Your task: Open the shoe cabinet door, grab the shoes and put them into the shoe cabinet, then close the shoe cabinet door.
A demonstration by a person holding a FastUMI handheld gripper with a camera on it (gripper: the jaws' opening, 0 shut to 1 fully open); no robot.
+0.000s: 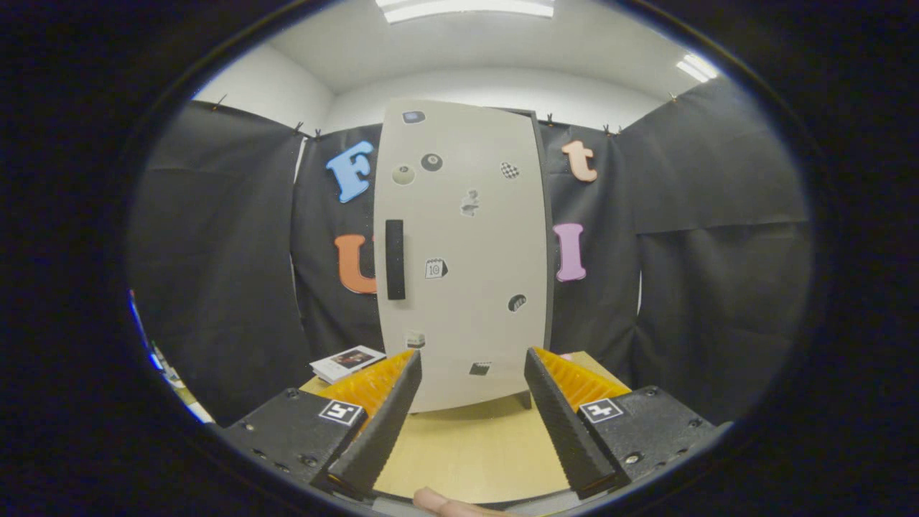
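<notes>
My gripper [472, 373] is spread wide and holds nothing, aimed across the table [467, 452] at the shoe cabinet [463, 266] standing at its far side. Its door looks fully closed, with the dark handle [395, 259] near the left edge untouched. I judge everything is left: opening, loading shoes, closing.

The closed door [463, 258] hides the cabinet's inside; its stickers [436, 268] are too small to tell; the claw [472, 362] covers the booklet's [348, 362] corner.
</notes>
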